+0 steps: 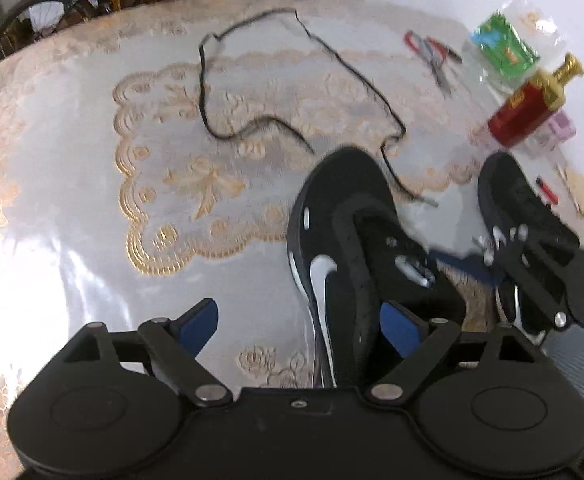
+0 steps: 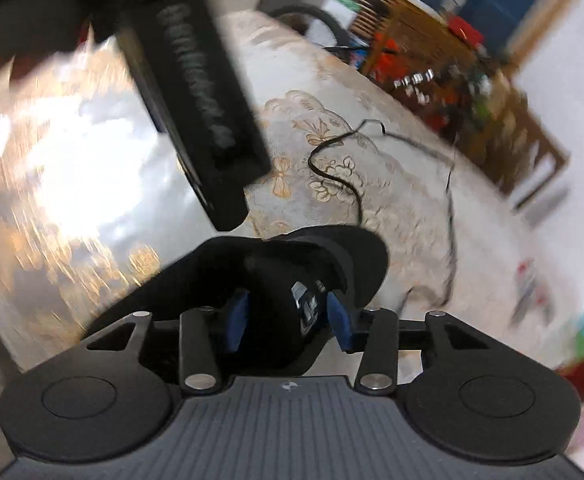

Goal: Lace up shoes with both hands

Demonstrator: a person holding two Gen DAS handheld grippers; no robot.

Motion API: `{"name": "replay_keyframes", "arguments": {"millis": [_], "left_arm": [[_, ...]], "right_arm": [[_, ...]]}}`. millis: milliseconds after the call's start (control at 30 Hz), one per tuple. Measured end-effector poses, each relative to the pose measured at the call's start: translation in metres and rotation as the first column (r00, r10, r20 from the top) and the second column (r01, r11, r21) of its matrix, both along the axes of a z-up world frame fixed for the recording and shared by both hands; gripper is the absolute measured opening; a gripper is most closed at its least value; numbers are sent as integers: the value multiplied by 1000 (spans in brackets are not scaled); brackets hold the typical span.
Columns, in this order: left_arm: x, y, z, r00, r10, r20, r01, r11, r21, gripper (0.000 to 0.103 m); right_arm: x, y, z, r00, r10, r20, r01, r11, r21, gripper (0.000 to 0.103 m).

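In the left wrist view the left claw [image 1: 298, 326] stood wide open at six o'clock, its blue pads [image 1: 197, 326] well apart, with the side of a black shoe [image 1: 334, 240] between them; whether the right-hand pad touched it could not be told. The shoe, marked with a white swoosh, pointed its toe toward twelve o'clock on the table [image 1: 71, 208], which wore a lace-patterned cloth under clear plastic. At three o'clock the right claw [image 1: 458, 266] reached in toward the shoe's tongue, and behind it lay a second black shoe [image 1: 508, 196]. In the right wrist view the right claw [image 2: 287, 314] was closed on the tongue [image 2: 283, 300] of the shoe, a blue pad on either side of it.

Farther out, a loose black lace [image 1: 251, 124] wandered in loops from the shoe toward twelve o'clock. At two o'clock sat a red bottle [image 1: 526, 114] with a gold cap, a green packet [image 1: 504, 46] in clear wrap and red-handled pliers [image 1: 432, 54]. A small red lighter [image 1: 547, 194] lay near three o'clock. Beyond the far edge a bicycle wheel [image 1: 39, 16] showed at eleven o'clock
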State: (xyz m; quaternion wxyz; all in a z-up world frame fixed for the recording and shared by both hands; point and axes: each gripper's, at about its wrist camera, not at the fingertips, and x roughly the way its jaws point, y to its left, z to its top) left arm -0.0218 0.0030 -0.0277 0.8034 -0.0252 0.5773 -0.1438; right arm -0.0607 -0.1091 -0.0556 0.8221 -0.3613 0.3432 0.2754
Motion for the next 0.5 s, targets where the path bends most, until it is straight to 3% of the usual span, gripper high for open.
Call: {"name": "replay_keyframes", "arguments": {"millis": [167, 200, 500], "left_arm": [[-7, -5, -5, 999, -35, -27, 34, 999, -28, 87], [-8, -5, -6, 999, -40, -30, 39, 999, -30, 87], [-12, -4, -13, 998, -41, -49, 40, 999, -19, 87]], "right_arm": [[7, -2, 0, 1000, -30, -9, 30, 999, 23, 33], [9, -2, 0, 999, -36, -11, 36, 999, 27, 22], [18, -8, 8, 997, -70, -24, 71, 996, 61, 16]]}}
